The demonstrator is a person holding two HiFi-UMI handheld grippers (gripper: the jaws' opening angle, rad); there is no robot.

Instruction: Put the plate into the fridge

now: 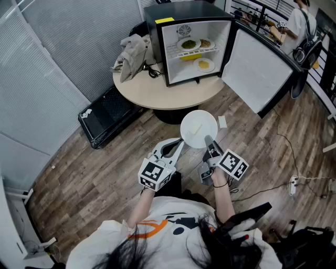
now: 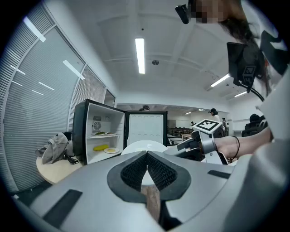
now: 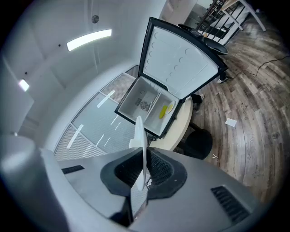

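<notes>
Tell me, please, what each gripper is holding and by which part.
The right gripper holds the round white plate by its rim, pinched edge-on between its jaws. The left gripper holds nothing; its jaws are together.

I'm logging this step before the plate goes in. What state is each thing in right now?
Fridge: partly stocked.
Door: swung wide open.
Plate: held by its rim in the air, short of the fridge.
Right claw: shut on plate.
Left claw: shut, nothing in it.
Cloth: crumpled.
</notes>
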